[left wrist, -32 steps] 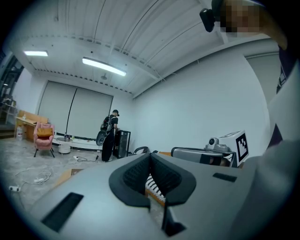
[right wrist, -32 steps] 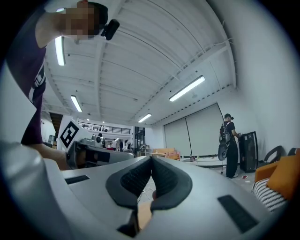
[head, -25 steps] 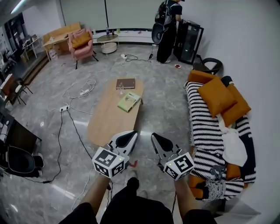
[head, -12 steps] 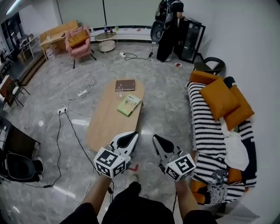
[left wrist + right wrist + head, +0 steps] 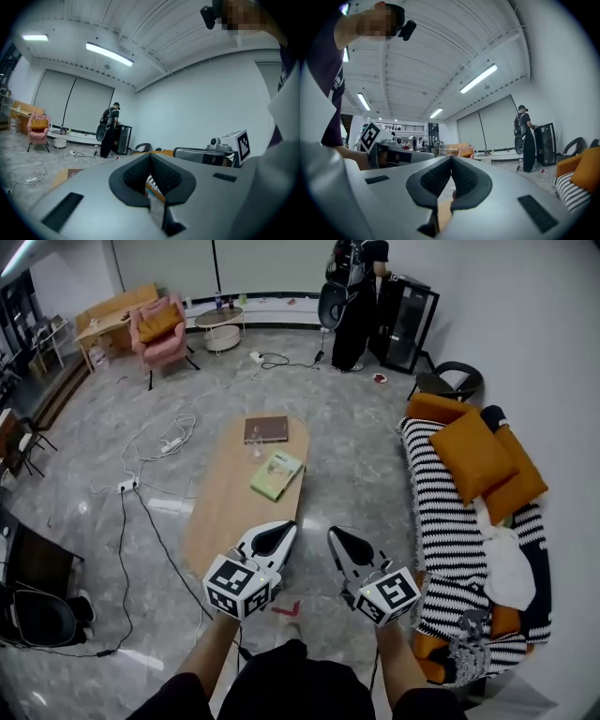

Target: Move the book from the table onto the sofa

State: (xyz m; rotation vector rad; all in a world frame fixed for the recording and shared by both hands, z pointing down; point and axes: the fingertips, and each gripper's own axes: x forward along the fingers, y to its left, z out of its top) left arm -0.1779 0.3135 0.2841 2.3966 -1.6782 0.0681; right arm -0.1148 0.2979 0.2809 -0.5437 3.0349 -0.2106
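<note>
Green book (image 5: 277, 474) lies flat on the oval wooden table (image 5: 208, 521), toward its 3 o'clock edge, one corner close to the rim. Brown book (image 5: 266, 429) sits at 12 o'clock of it, at the table's far end. Striped sofa (image 5: 437, 521) stands at 3 o'clock, with a strip of grey floor (image 5: 361, 474) between table and sofa. Cables (image 5: 169, 442) trail at 9 o'clock. Left gripper (image 5: 277, 532) and right gripper (image 5: 339, 542) hang at 6 o'clock off the near table end, both clenched on nothing.

White walls (image 5: 525, 315) enclose a grey marble floor (image 5: 356, 465) strewn with cables (image 5: 172, 441), a pink armchair (image 5: 161, 329) at the far end.
</note>
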